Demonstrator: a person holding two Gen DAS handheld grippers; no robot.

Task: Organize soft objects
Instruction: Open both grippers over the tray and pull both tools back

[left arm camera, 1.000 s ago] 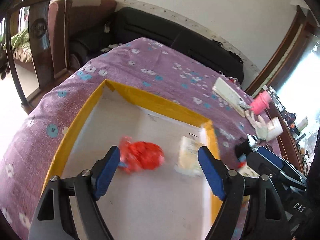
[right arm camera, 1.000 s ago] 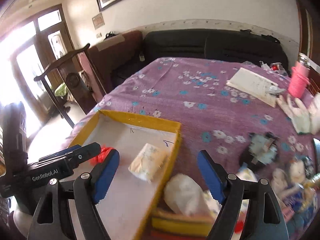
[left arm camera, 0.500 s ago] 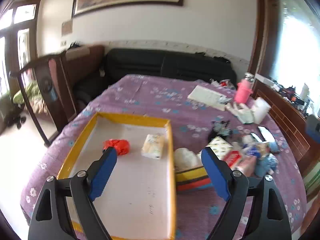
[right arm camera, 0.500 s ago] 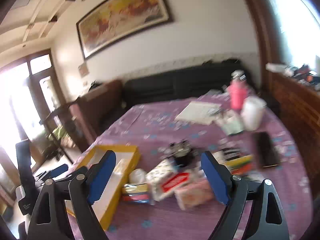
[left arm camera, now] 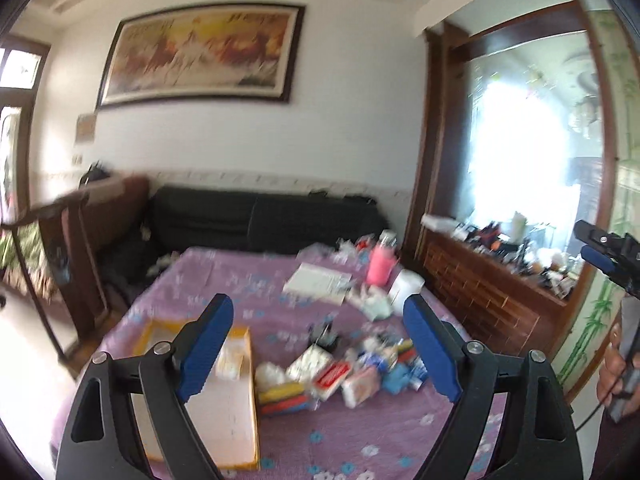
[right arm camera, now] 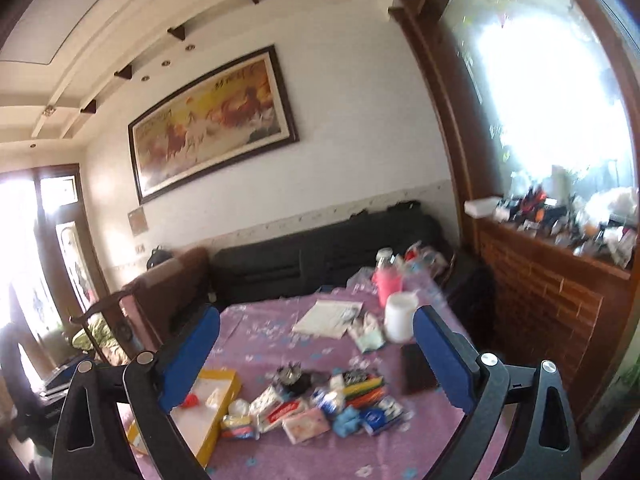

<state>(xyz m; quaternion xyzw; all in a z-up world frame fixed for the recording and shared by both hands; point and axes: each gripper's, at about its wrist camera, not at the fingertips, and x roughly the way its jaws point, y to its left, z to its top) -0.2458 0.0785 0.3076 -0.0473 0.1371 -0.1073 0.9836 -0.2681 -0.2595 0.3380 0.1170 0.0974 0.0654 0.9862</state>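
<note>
A yellow-rimmed box [left arm camera: 251, 376] with a white floor lies on the purple flowered tablecloth [left arm camera: 360, 440]; it also shows in the right wrist view [right arm camera: 224, 412]. In it lie a pale tissue pack [left arm camera: 230, 362] and a red soft thing [right arm camera: 191, 400]. A heap of small packs and soft things [left arm camera: 352, 372] lies right of the box, also seen in the right wrist view [right arm camera: 320, 408]. My left gripper [left arm camera: 318, 346] is open and empty, high above the table. My right gripper [right arm camera: 316, 360] is open and empty, also raised; its tip shows at the left wrist view's right edge [left arm camera: 604, 256].
A pink bottle [left arm camera: 382, 266], a white jar [right arm camera: 400, 316], a notepad [left arm camera: 318, 282] and a dark phone [right arm camera: 418, 368] lie at the far side of the table. A black sofa [left arm camera: 260, 216], a wooden chair [left arm camera: 52, 248] and a wooden sideboard [right arm camera: 552, 280] surround it.
Both grippers have lifted up and pulled back from the box, so the table now looks small and far below. The red thing and the tissue pack stay in the box.
</note>
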